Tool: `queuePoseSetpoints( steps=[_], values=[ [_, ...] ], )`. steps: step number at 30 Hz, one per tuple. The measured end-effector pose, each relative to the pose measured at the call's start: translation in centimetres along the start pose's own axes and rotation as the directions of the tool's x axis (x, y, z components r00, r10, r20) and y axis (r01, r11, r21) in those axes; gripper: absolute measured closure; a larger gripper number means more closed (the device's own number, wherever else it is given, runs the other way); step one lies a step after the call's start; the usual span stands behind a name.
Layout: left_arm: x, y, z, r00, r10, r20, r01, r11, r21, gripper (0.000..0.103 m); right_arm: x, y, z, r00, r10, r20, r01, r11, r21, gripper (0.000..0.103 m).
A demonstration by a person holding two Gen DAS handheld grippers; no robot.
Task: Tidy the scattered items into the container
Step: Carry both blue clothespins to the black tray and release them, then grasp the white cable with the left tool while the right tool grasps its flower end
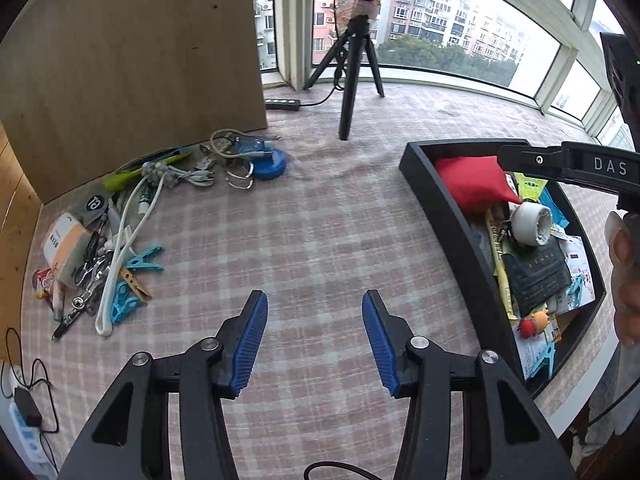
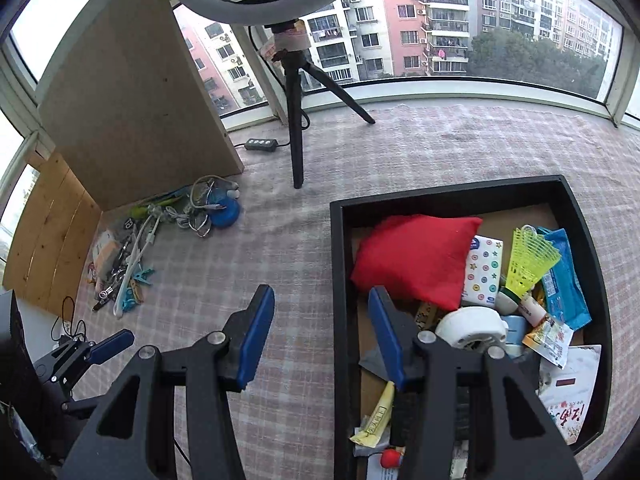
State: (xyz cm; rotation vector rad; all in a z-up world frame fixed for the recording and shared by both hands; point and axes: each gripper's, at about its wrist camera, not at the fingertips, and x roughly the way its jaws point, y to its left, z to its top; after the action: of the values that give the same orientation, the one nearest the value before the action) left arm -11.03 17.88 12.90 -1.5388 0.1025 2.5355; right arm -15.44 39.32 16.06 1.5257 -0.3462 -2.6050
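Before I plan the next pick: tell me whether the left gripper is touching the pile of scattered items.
Apart. The left wrist view shows the left gripper open over bare checked cloth, a clear stretch separating it from the scattered pile.

This is a room in a high-rise flat, set up for filming: a curved bay window (image 2: 460, 40) along the far edge of the checked cloth (image 1: 320, 220) looks out on apartment blocks (image 2: 420, 20) and treetops. A ring light on a black tripod (image 2: 294, 120) stands near that edge. Household odds and ends lie heaped against bare wooden boards (image 1: 132, 60) at the cloth's left edge.
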Motion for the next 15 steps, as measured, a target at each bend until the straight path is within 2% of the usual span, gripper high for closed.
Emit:
queuePoseSetpoints(
  steps=[3, 7, 10, 15],
  values=[
    [0.4, 4.5, -0.9, 0.998, 0.064, 0.006, -0.064, 0.996, -0.063, 0.057, 2.0, 3.4, 1.1, 0.999, 0.035, -0.014, -0.036, 0.998, -0.049, 0.054],
    [1.3, 10.5, -2.7, 0.992, 0.12, -0.026, -0.123, 0.979, -0.163, 0.057, 4.8, 7.8, 2.0, 0.996, 0.075, -0.044, -0.08, 0.989, -0.121, 0.054],
    [1.8, 14.6, -4.2, 0.984, 0.169, -0.05, -0.176, 0.956, -0.236, 0.058, 7.1, 10.6, 2.6, 0.99, 0.111, -0.084, -0.123, 0.982, -0.145, 0.054],
    [3.3, 20.1, -6.7, 0.974, 0.202, -0.1, -0.224, 0.922, -0.317, 0.059, 11.6, 15.0, 3.7, 0.974, 0.159, -0.162, -0.184, 0.97, -0.158, 0.054]
  ],
)
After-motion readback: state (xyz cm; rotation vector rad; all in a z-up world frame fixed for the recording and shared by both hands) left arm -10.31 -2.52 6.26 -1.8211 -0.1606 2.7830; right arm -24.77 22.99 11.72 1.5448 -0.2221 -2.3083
